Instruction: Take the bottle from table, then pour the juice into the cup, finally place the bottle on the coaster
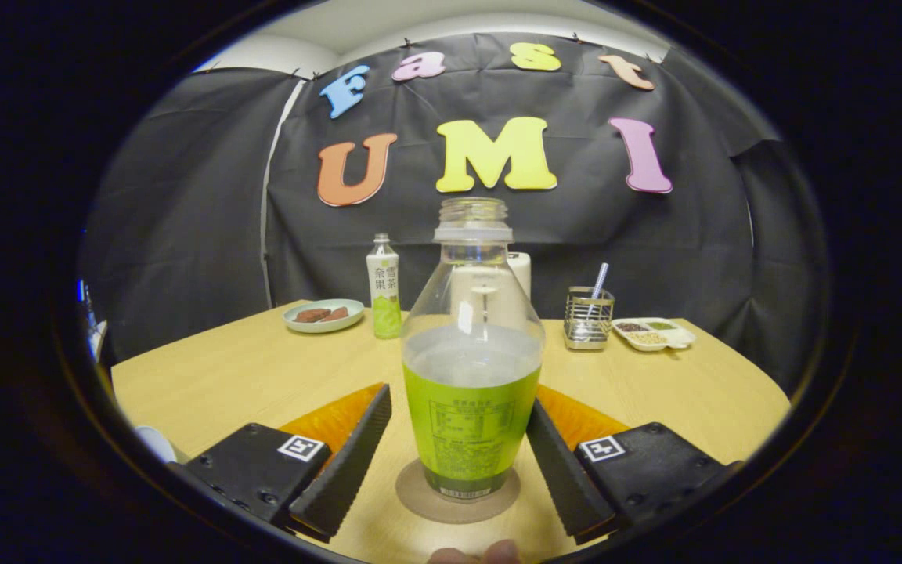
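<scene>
The bottle (472,368) stands upright on the round coaster (457,492) on the tabletop (247,376), its cap off and its mouth open. Pale, cloudy juice fills it to roughly half its height, the level sitting just above the green label that wraps its lower body; the upper dome is clear and empty.

The tongs (457,458) are spread wide, one finger on each side of the bottle. The left finger stands clearly apart from the bottle; the right finger lies very near the label's edge, and whether it touches cannot be told. Nothing is pinched between them.

Beyond the bottle and to its left, a smaller capped bottle (383,288) stands upright. Farther left of the bottle, a shallow plate (323,315) holds a few brown pieces. Directly behind the bottle a white cup (522,270) is partly hidden by it. Beyond the bottle to the right, a wire holder (588,317) has a straw leaning in it, and just past that a divided dish (653,333) carries small heaps of grains or seeds in separate compartments.
</scene>
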`<state>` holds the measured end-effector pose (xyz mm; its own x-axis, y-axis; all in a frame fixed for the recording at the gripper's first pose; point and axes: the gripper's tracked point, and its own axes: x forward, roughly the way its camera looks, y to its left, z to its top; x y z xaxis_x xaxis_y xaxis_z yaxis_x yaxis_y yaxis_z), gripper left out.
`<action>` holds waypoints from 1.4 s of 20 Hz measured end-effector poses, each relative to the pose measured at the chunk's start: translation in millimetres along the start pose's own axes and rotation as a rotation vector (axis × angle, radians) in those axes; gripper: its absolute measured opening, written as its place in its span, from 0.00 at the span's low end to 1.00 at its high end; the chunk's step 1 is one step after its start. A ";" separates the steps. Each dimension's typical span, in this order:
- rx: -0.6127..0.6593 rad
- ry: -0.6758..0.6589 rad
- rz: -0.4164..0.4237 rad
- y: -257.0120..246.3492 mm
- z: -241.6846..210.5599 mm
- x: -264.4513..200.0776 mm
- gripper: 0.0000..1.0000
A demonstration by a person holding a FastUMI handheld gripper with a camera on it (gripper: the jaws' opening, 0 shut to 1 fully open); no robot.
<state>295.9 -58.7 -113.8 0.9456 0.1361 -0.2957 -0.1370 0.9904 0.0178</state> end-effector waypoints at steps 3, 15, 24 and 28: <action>0.001 -0.025 -0.016 -0.5 11.9 -16.4 1.00; 0.084 -0.153 -0.098 -2.2 64.2 -159.6 1.00; -0.003 -0.159 -0.168 -10.5 35.0 -258.2 1.00; -0.008 -0.206 -0.186 -2.2 23.2 -297.1 1.00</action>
<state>22.2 -100.8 -3.8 0.9947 -0.0451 -0.0924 0.0428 0.9987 -0.0261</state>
